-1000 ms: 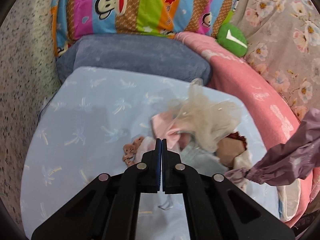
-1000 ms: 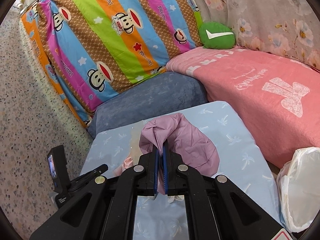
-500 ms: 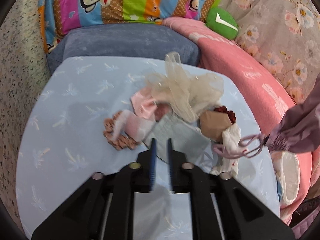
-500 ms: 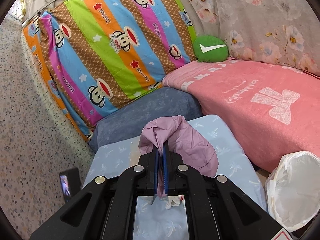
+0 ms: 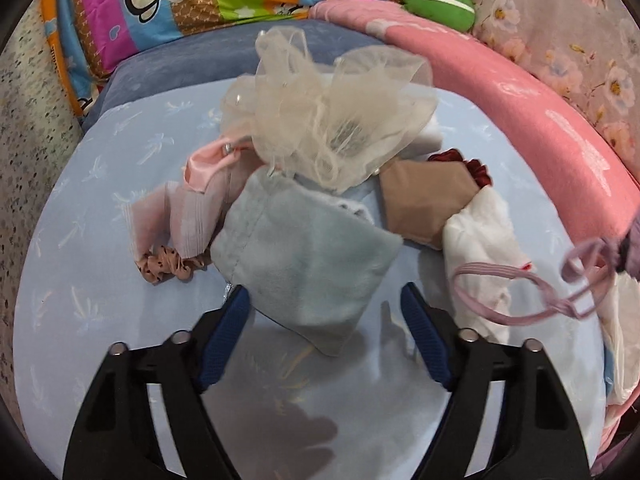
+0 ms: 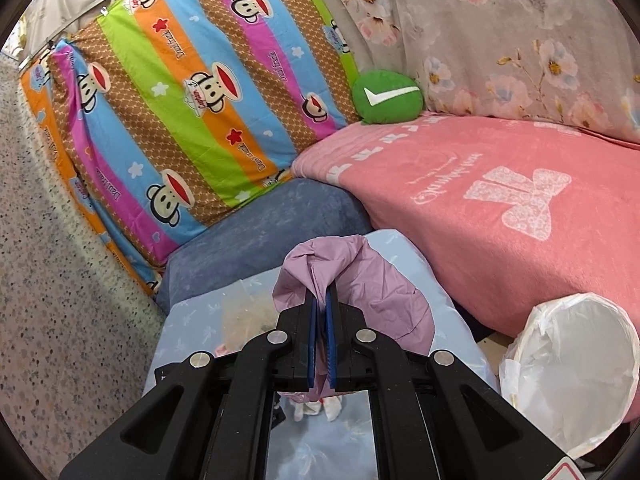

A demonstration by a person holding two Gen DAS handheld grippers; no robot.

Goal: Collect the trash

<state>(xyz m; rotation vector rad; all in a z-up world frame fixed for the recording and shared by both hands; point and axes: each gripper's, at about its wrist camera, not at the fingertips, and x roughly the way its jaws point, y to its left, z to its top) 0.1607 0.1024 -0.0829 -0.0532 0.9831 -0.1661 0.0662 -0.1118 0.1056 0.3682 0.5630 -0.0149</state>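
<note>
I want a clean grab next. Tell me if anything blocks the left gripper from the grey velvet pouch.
Nothing visible does. The left gripper has just been opening, and its jaws now straddle the near corner of the grey velvet pouch without pressing it. The tulle bundle and brown pouch lie beyond it.

purple bag cut off at edge, white liner partly cropped

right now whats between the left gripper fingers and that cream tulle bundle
The grey velvet pouch lies there, its near corner between the open left gripper fingers, the cream tulle bundle just beyond it. The left wrist view shows this.
</note>
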